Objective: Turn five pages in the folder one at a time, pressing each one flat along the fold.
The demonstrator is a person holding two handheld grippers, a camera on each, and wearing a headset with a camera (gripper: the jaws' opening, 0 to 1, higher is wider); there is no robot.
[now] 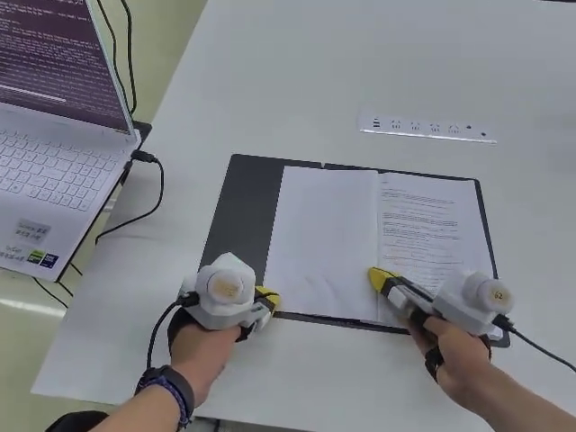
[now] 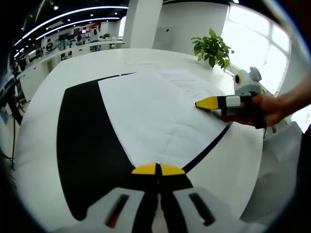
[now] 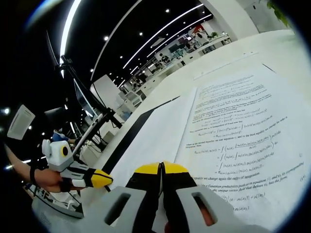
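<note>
On the white worktop (image 1: 297,81) a black folder (image 1: 243,207) lies open and flat, close to the person's side. A blank page (image 1: 324,234) covers its middle and leaves a strip of black cover bare on the left. A printed page (image 1: 427,225) lies on the right, and the two meet at the fold (image 1: 377,216). The right claw (image 1: 378,275) is clenched, its yellow tips together with nothing between them, and sits on the paper at the near end of the fold. The left claw (image 1: 268,299) is clenched too and empty, its tips at the folder's near edge, just beside the blank page's near left corner. A laptop (image 1: 54,135) stands open at the far left, its cable (image 1: 148,193) trailing over the worktop. A power strip (image 1: 427,128) lies beyond the folder.
</note>
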